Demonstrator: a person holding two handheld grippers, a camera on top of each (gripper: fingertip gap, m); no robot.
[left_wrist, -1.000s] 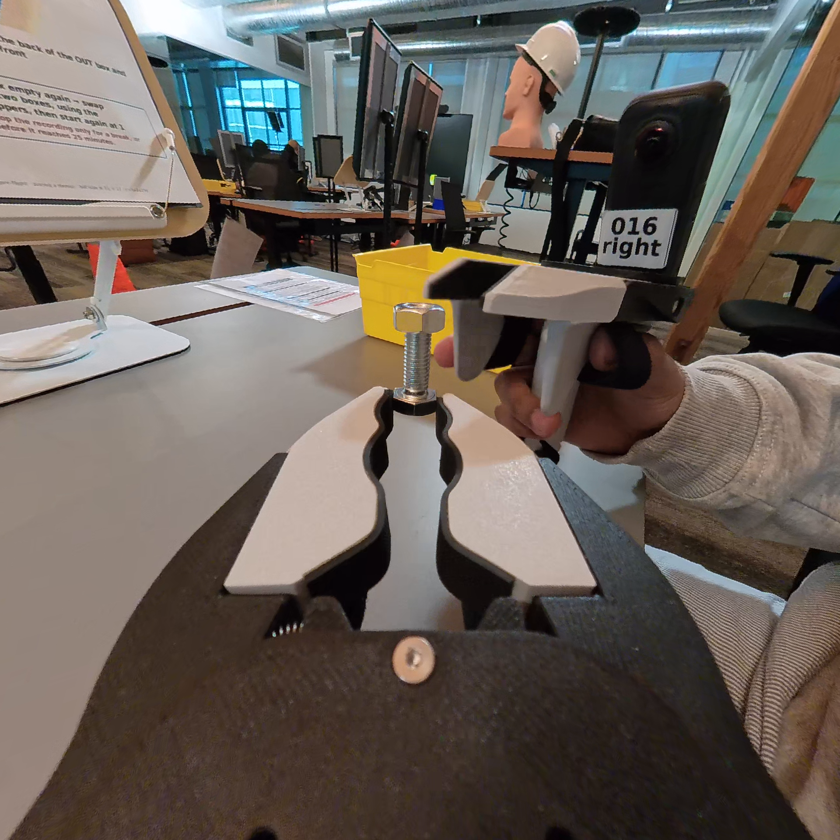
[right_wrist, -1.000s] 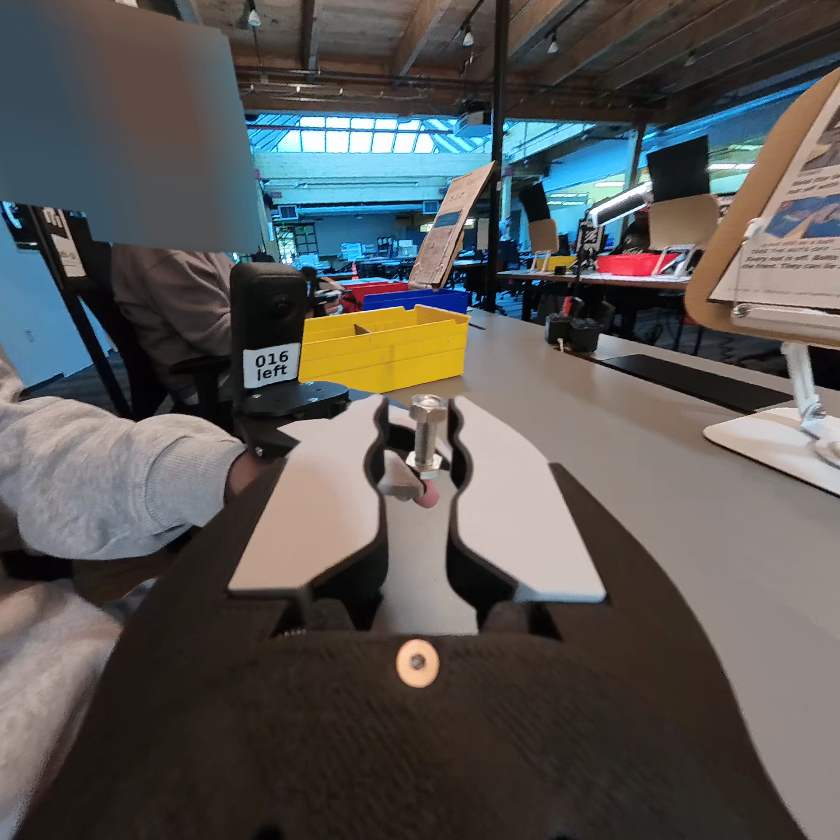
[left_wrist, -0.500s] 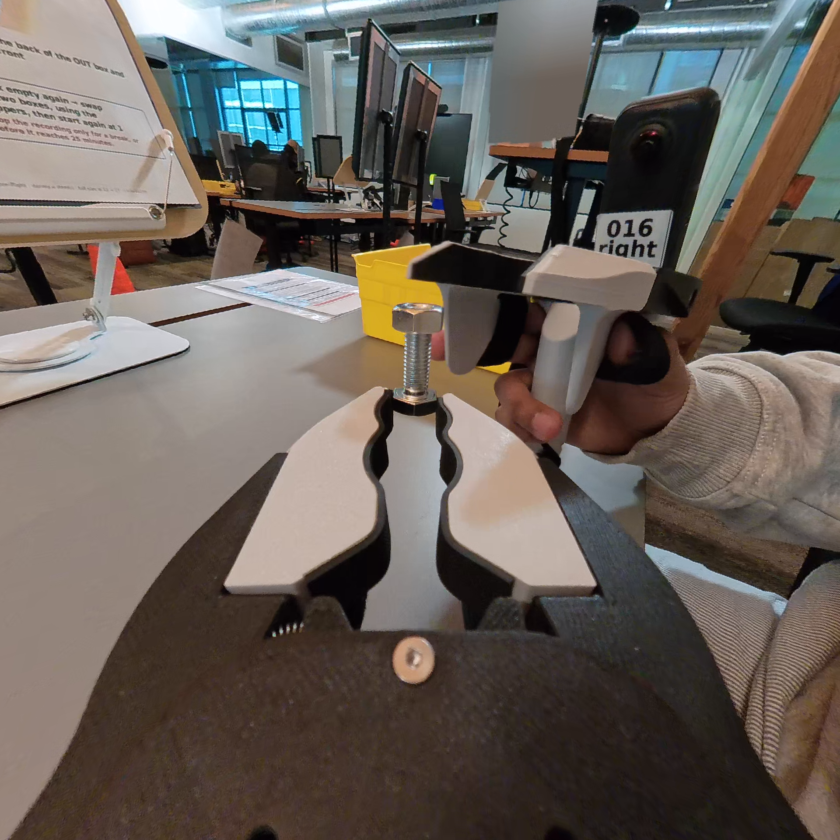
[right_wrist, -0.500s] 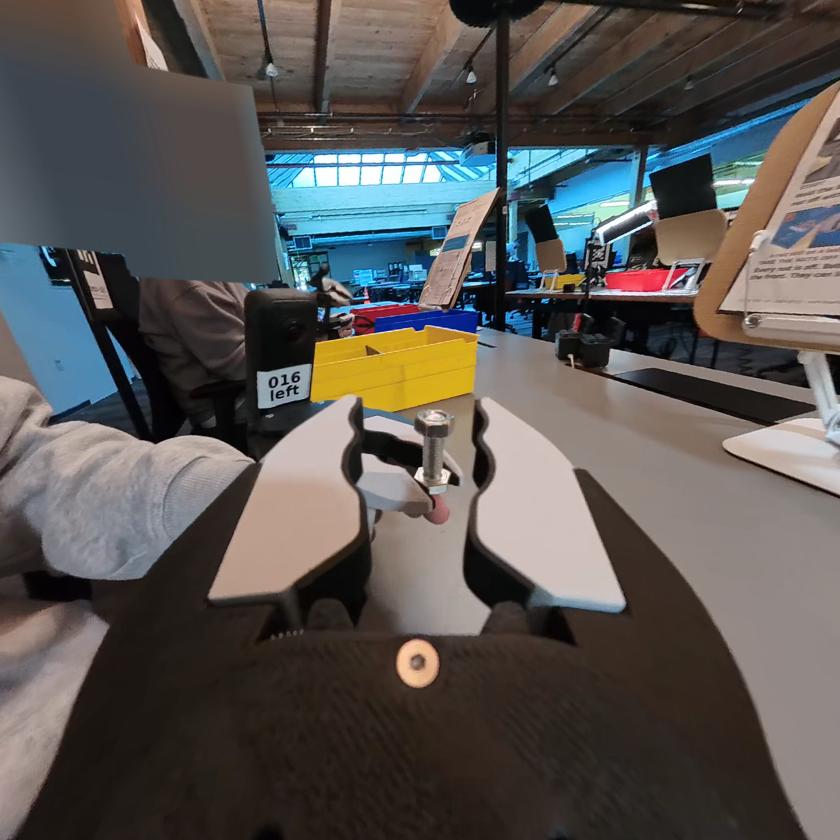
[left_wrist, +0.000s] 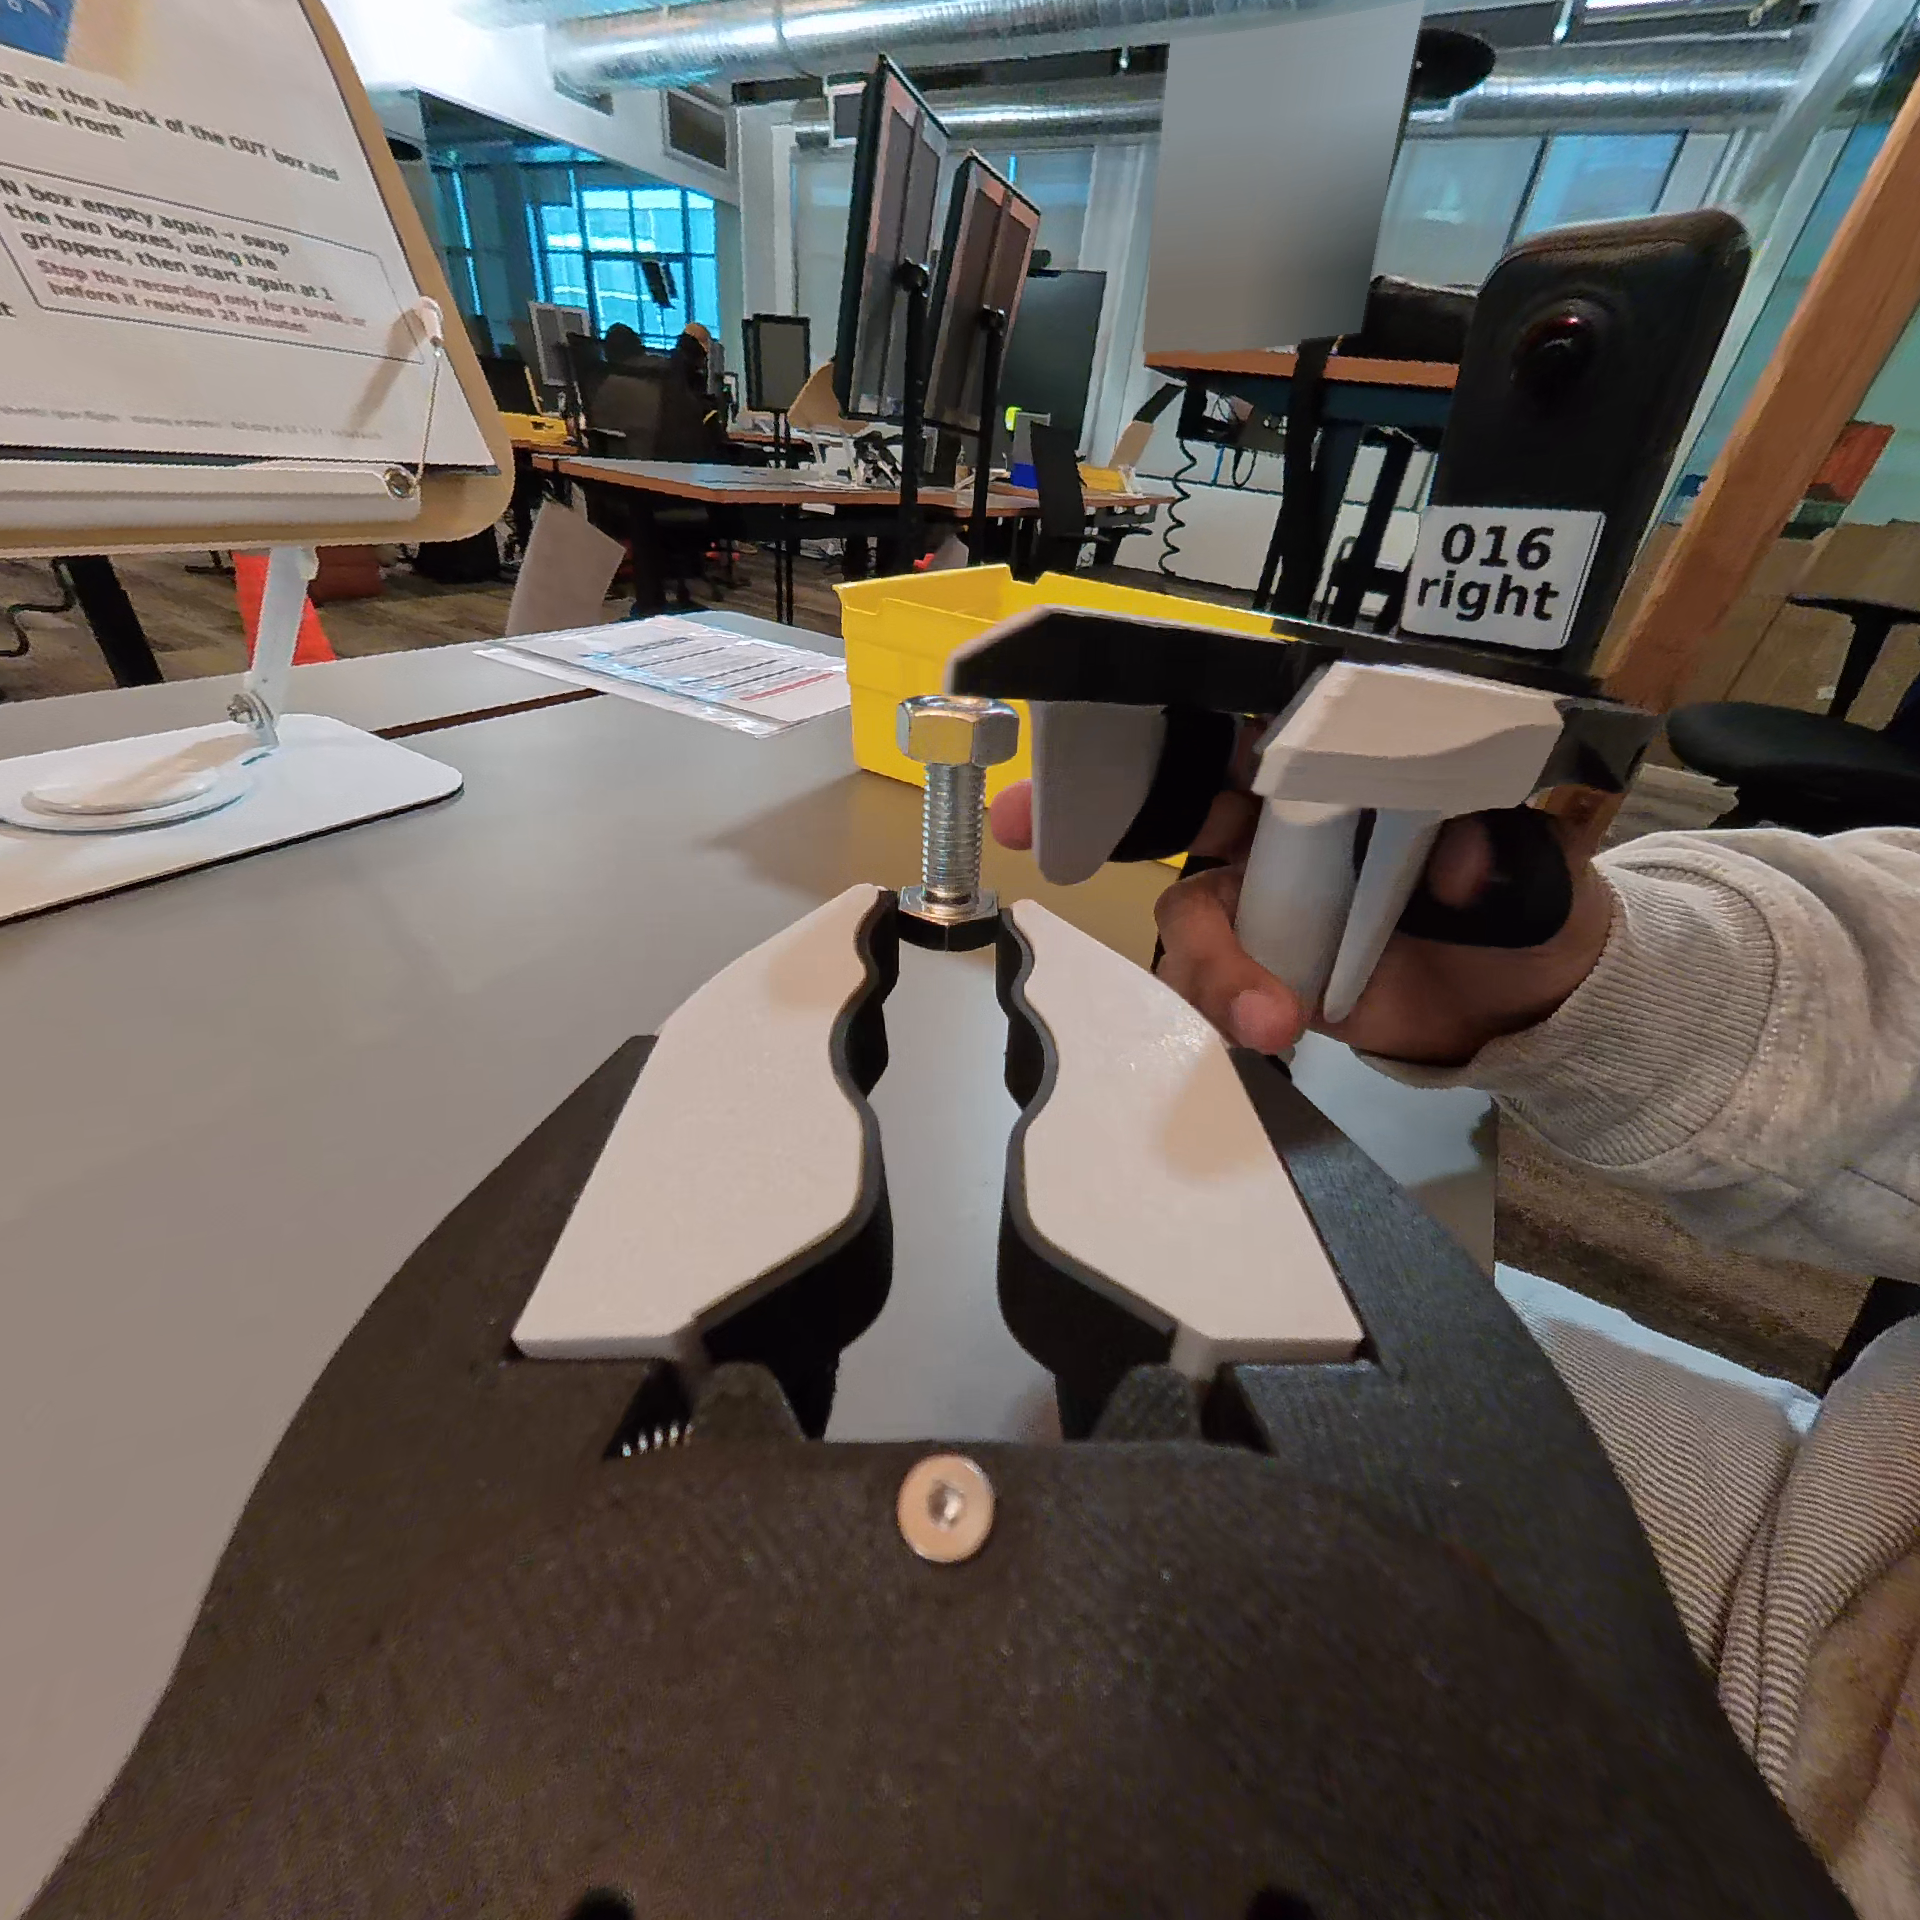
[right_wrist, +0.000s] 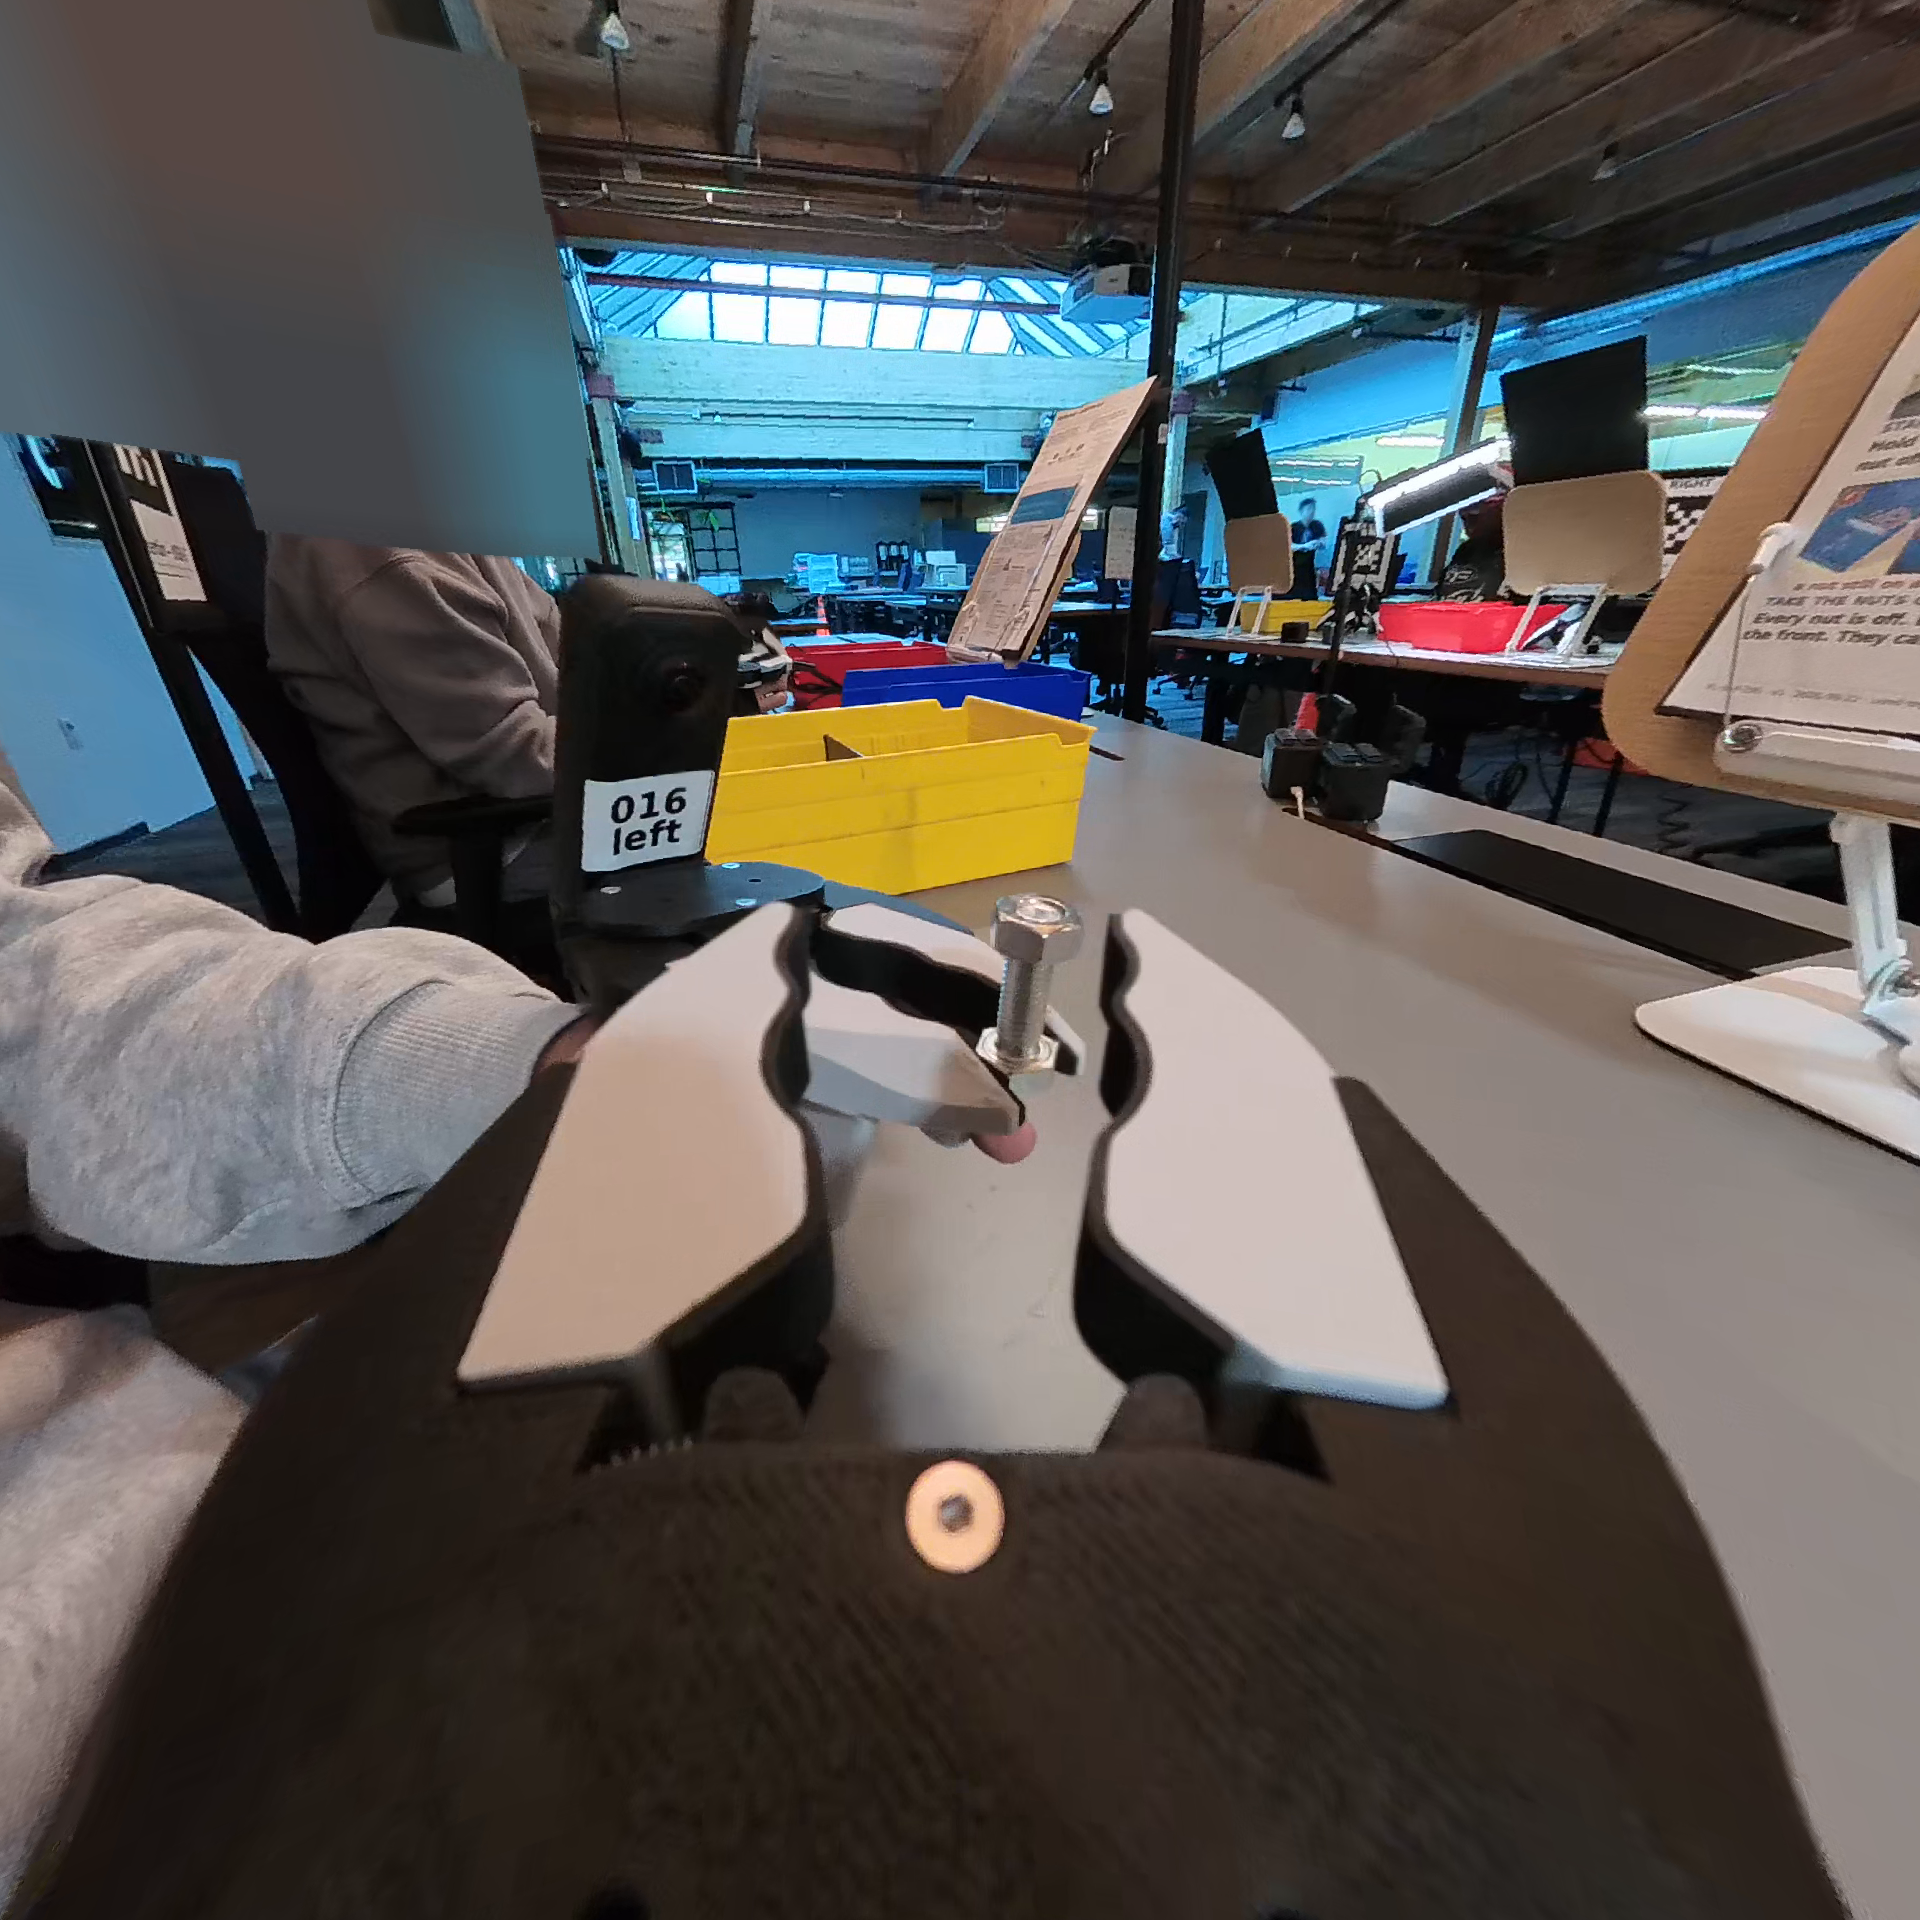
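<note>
Bolt (left_wrist: 954, 800): silver hex bolt standing upright, head on top, long axis vertical, above the grey table (left_wrist: 312, 1039).
Nut (left_wrist: 945, 902): threaded low on the shank, pinched at the fingertips of the left gripper (left_wrist: 945, 914).
Left gripper: closed narrowly on the nut, carrying nut and bolt.
Right gripper (right_wrist: 956, 997): jaws spread wide, 1 finger on each side of the bolt, touching neither.
Key relation: bolt lies straight ahead between the right gripper's tips, its axis crossing them.
Yellow bin (right_wrist: 904, 790): on the table, far behind the bolt.
</note>
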